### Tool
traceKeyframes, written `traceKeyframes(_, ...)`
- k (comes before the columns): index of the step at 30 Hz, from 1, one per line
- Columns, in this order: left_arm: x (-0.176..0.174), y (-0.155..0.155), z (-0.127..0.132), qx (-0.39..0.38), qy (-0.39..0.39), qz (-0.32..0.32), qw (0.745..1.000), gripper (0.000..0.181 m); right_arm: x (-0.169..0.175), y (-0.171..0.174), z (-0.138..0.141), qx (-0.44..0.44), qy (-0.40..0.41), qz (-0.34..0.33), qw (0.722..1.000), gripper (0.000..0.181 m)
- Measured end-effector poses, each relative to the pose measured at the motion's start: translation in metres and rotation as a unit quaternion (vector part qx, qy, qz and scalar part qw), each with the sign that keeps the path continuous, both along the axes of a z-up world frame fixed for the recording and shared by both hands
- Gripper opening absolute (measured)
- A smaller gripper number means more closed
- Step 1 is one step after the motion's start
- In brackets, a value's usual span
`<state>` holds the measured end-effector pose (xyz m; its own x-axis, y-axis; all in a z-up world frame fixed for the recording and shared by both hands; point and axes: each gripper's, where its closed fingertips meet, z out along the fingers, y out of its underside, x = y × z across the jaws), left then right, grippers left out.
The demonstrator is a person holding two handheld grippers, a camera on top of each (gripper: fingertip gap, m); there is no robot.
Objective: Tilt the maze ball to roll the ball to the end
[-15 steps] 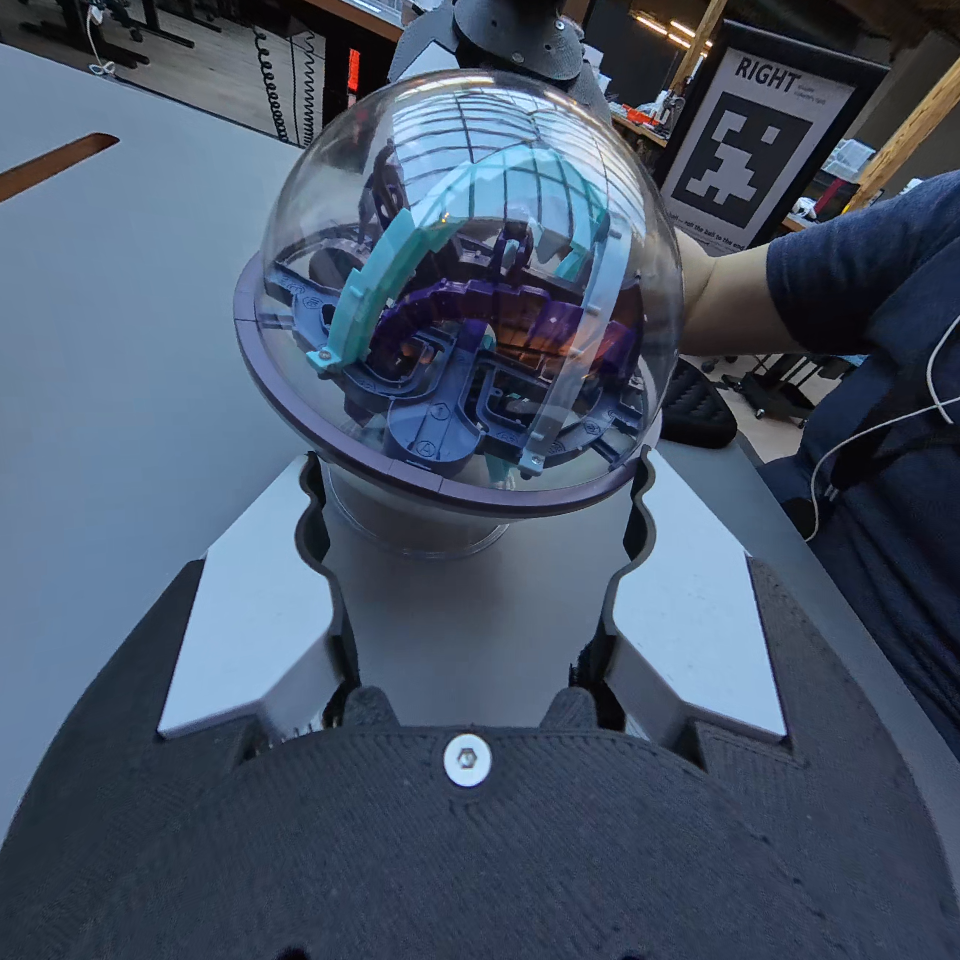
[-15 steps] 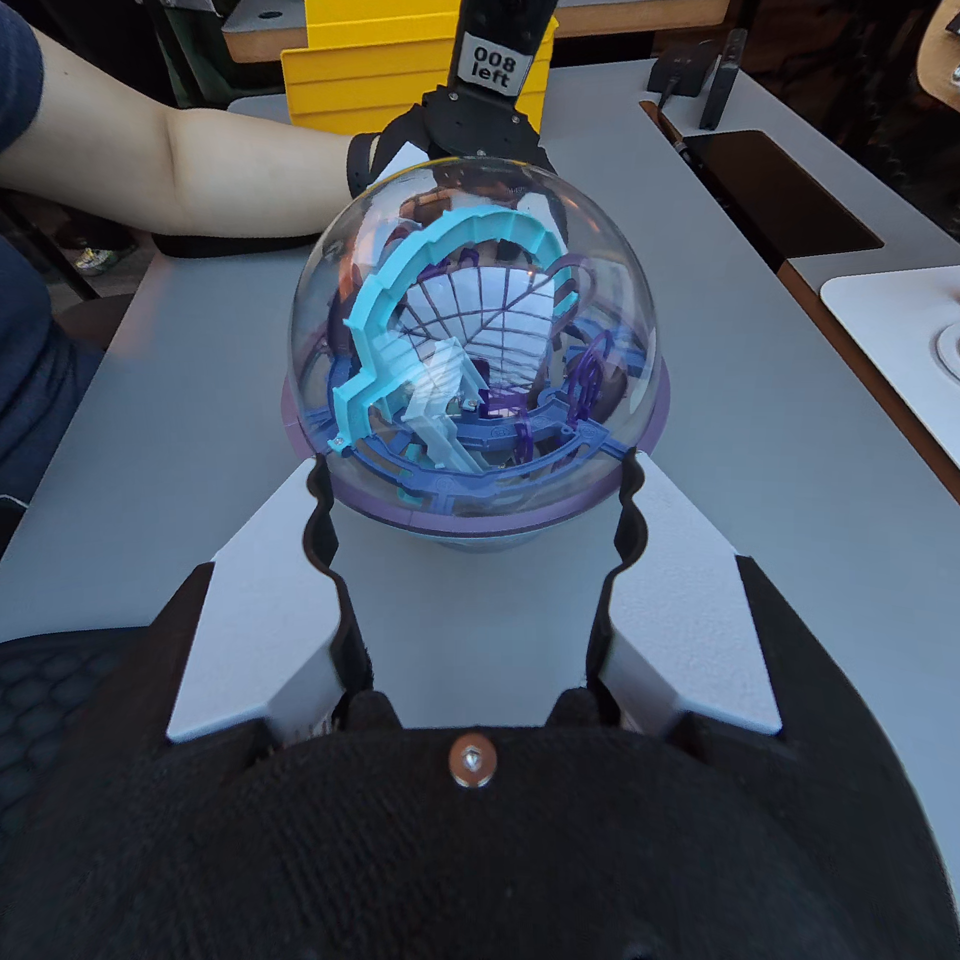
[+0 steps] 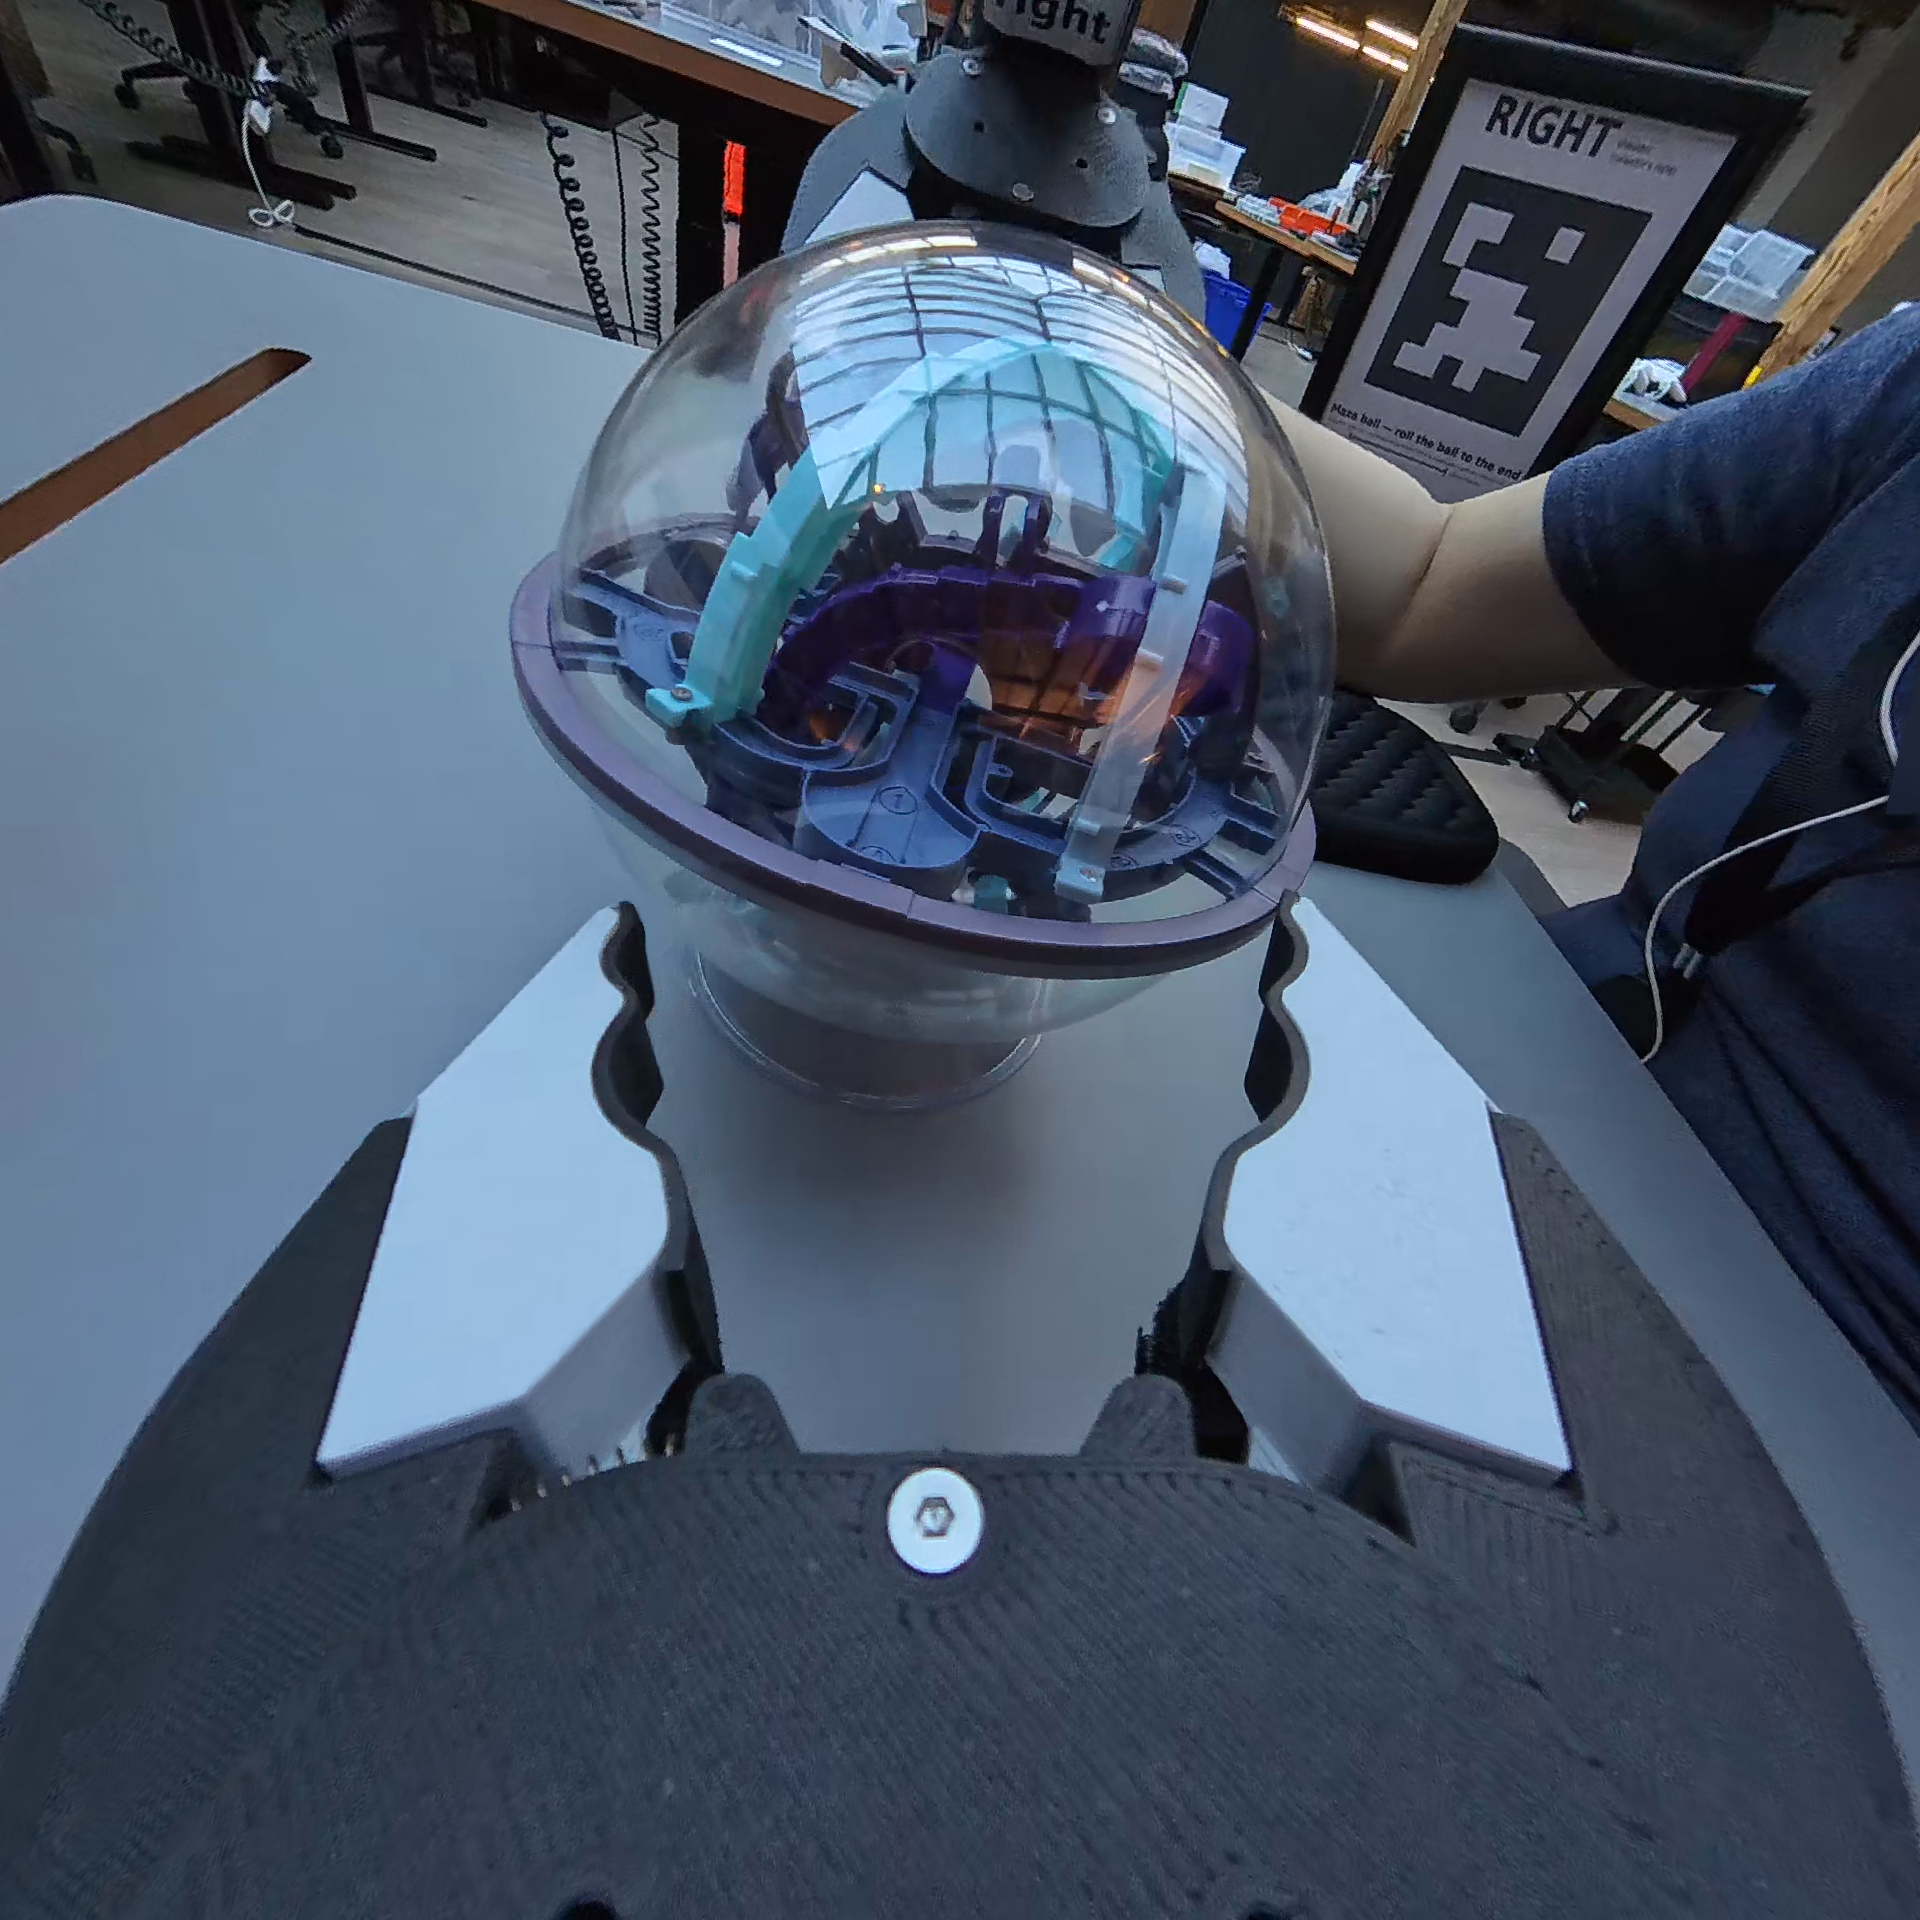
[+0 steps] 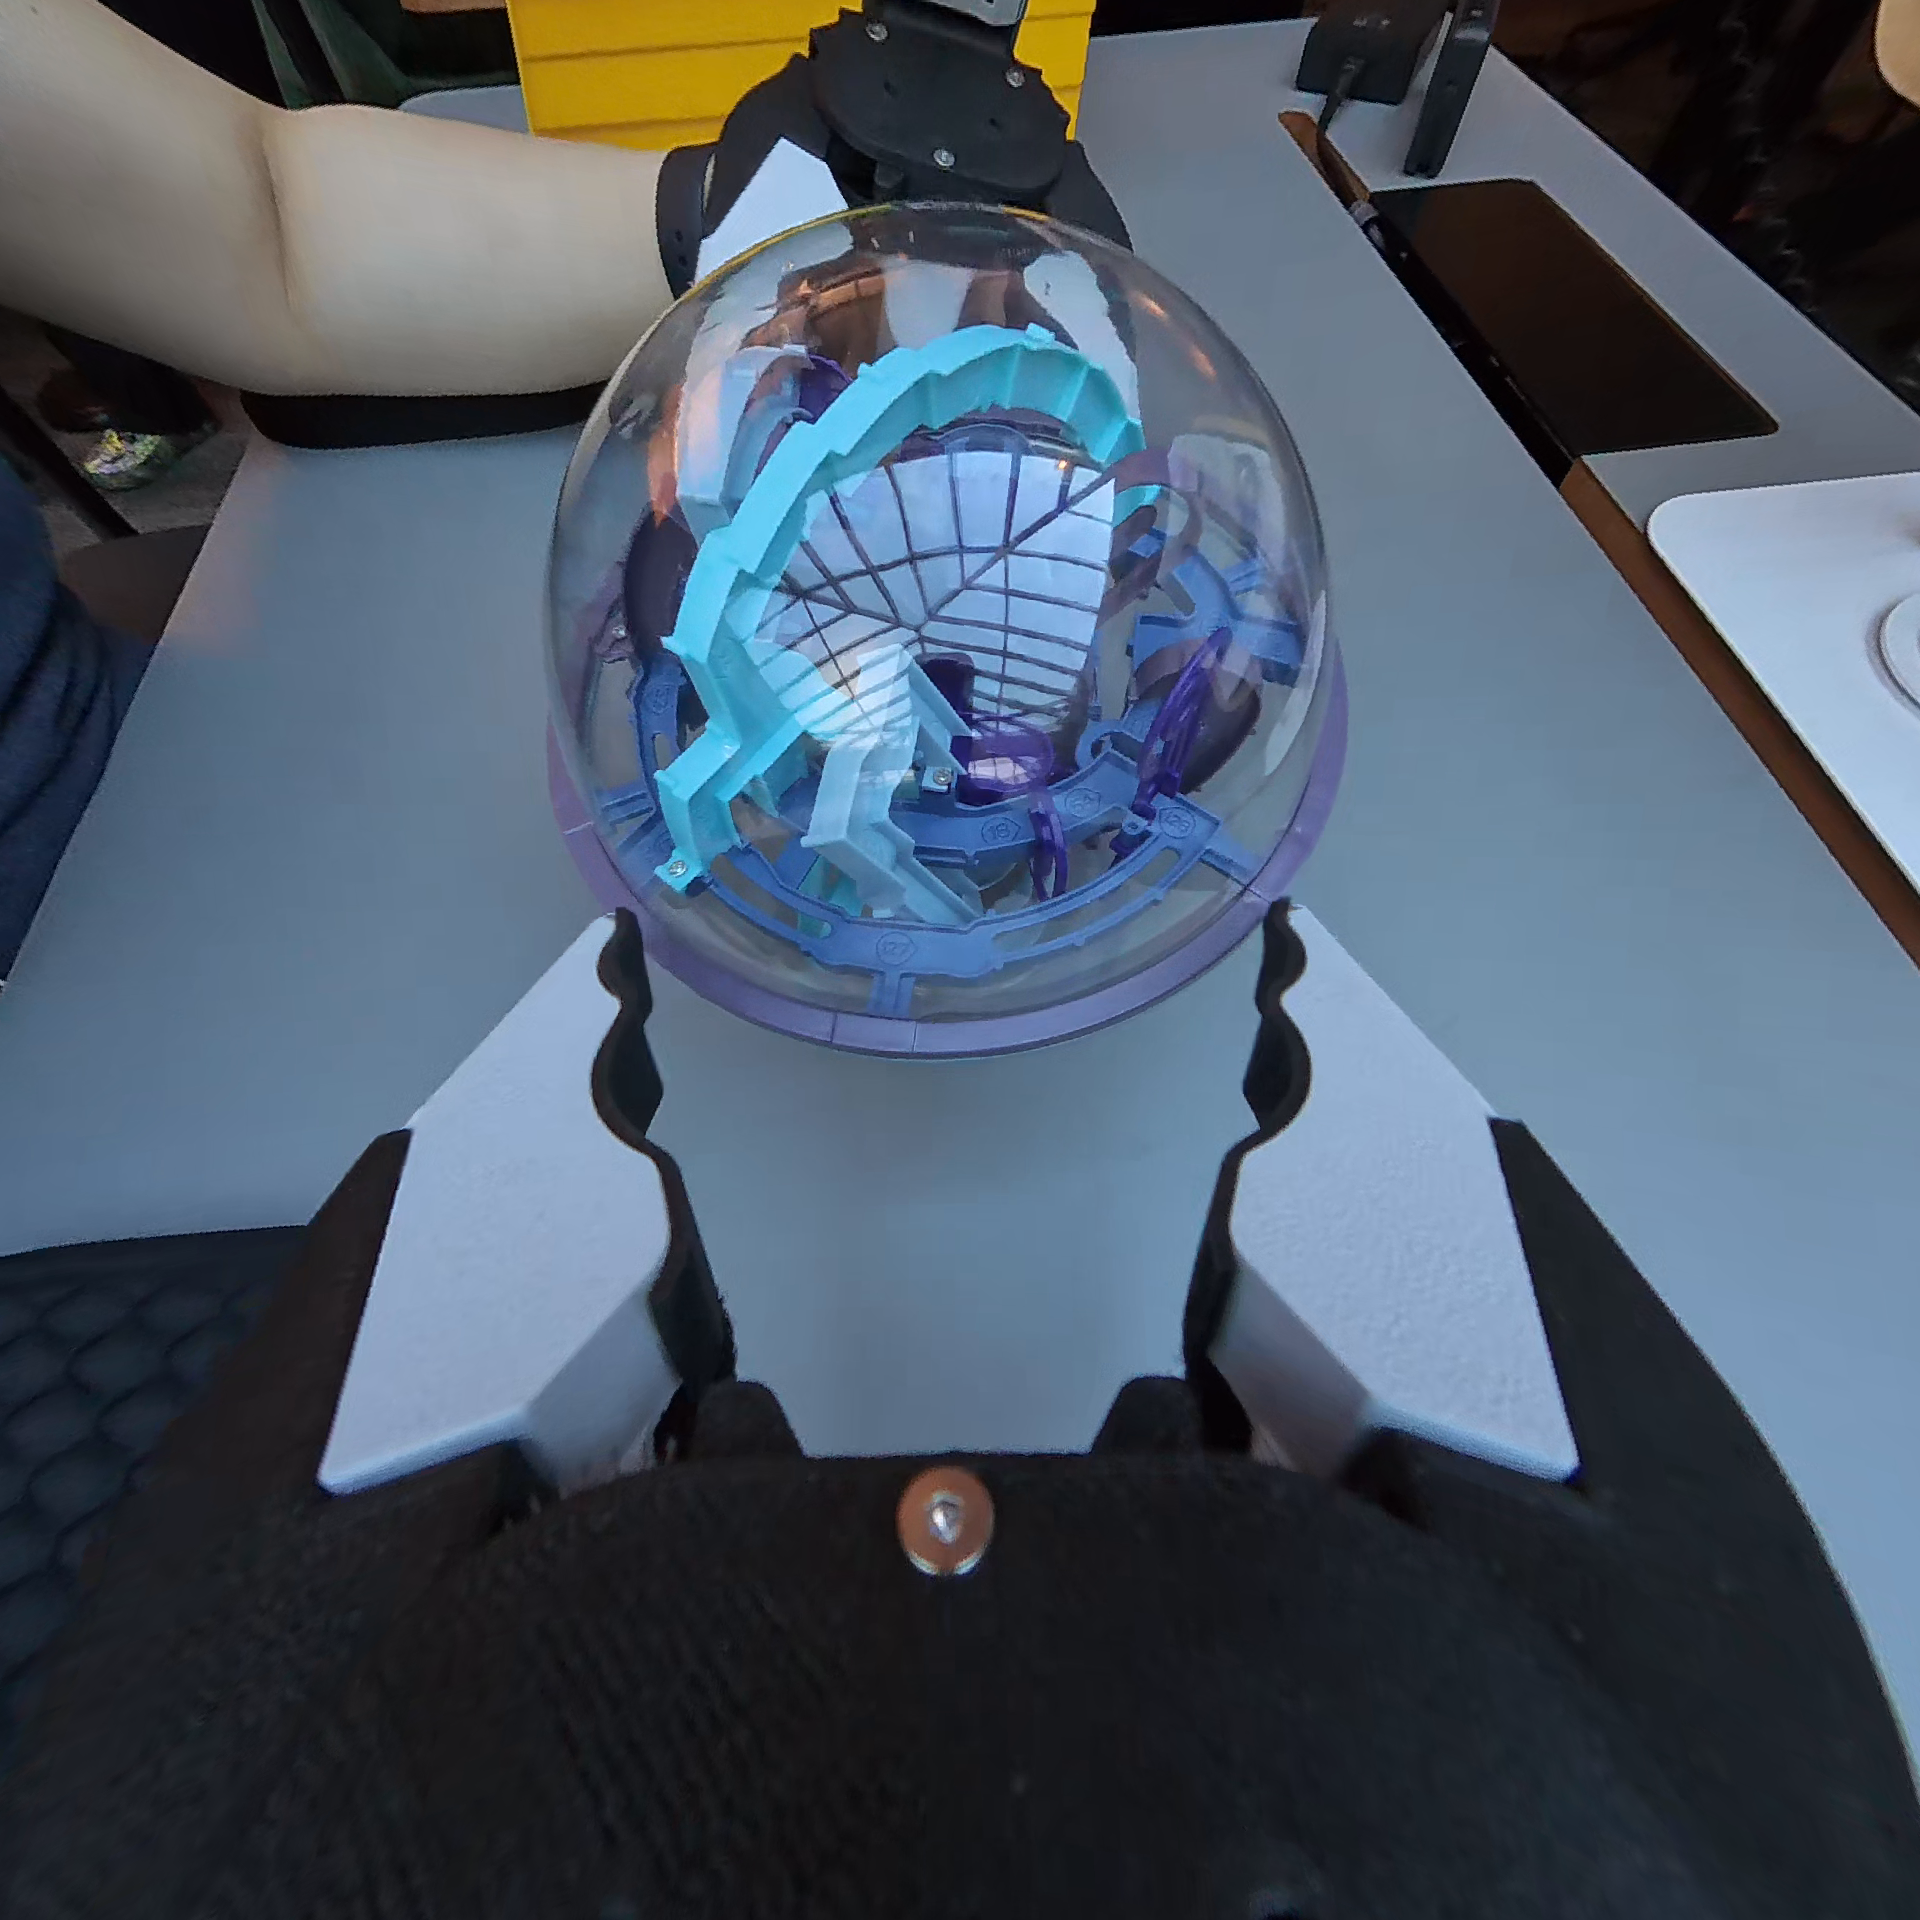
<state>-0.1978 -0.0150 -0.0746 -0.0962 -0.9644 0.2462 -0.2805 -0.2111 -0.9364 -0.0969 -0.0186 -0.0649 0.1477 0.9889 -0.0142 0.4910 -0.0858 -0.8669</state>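
A clear plastic maze ball (image 3: 920,665), a sphere with a purple band round its middle and teal, pale blue, navy and violet tracks inside, sits on the flat grey counter (image 3: 260,790) between two hand-held tools that face each other across it. In the left wrist view it leans, its purple band running from high on the left to low on the right, and its underside rests in a low clear ring-shaped stand (image 3: 862,1070) on the counter. The left claw (image 3: 951,925) is spread wide, its two black wavy-edged fingertips (image 3: 623,935) reaching to either side of the sphere's lower half at about the level of the band; whether they touch the plastic cannot be told from here. The right claw (image 4: 951,925) is likewise spread apart, its tips just under the band's near rim on both sides (contact again unclear). Each tool's dark body shows beyond the sphere in the other's view, and a bare forearm (image 4: 312,239) leads to the far one. The small ball inside the tracks cannot be picked out. A framed sign with a black-and-white square marker (image 3: 1507,281) stands behind on the right of the left wrist view, and a yellow box (image 4: 644,73) lies past the sphere in the right wrist view.
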Motion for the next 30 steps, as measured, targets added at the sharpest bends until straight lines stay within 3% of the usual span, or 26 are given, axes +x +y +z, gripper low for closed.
traceKeyframes(5, -0.004, 0.007, 0.003, -0.017, -0.016, 0.01, 1.0, 0.116, -0.001, -0.005, 0.003, -0.048, -0.016, -0.025, 0.998, 0.137)
traceKeyframes(11, -0.003, 0.006, 0.012, -0.016, -0.04, 0.004, 0.999, 0.117, -0.012, -0.007, 0.008, -0.033, -0.046, -0.04, 0.998, 0.151)
traceKeyframes(30, -0.002, -0.007, 0.005, -0.023, -0.016, -0.034, 0.999, 0.113, -0.015, -0.004, -0.02, -0.004, -0.117, -0.034, 0.993, 0.148)
